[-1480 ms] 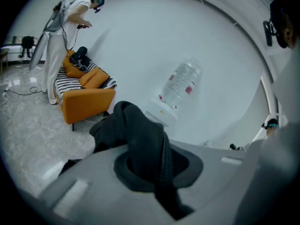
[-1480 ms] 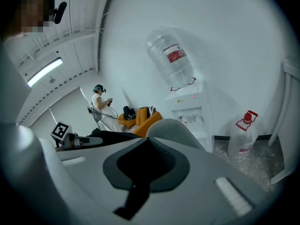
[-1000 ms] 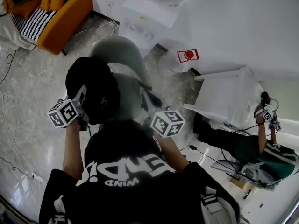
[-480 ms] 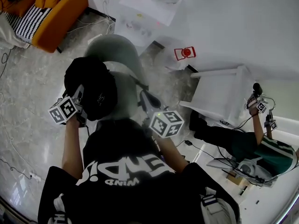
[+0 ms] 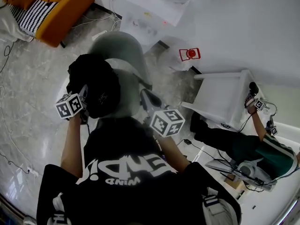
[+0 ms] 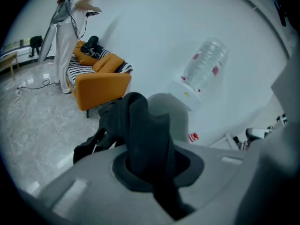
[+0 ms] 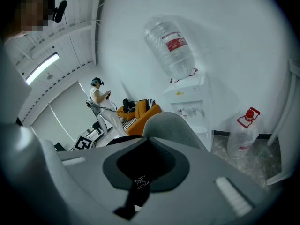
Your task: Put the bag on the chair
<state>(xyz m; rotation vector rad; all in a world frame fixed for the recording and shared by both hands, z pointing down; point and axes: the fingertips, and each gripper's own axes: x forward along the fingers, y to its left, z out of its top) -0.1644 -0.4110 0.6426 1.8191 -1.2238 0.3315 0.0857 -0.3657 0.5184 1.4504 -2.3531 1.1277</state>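
Observation:
A black bag [image 5: 96, 86] rests on the seat of the grey shell chair [image 5: 119, 48], toward its left side. My left gripper [image 5: 83, 95] is at the bag's near left edge; in the left gripper view a thick black fold of the bag [image 6: 143, 135] runs between its jaws, which are starting to open. My right gripper [image 5: 147, 100] is over the chair's right side, shut on a thin black strap [image 7: 139, 184] with a small white logo. The chair's back [image 7: 171, 125] rises just beyond it.
An orange armchair [image 5: 58, 15] stands at the far left. A water dispenser [image 5: 152, 11] and a clear jug with a red cap [image 5: 188, 55] stand against the wall. At the right are a white stand [image 5: 229, 100] and a person sitting on the floor [image 5: 255, 151]. Cables trail over the marble floor.
My left gripper has shifted a little up and right, toward the chair, with the bag's fold still in it. The right gripper has hardly moved.

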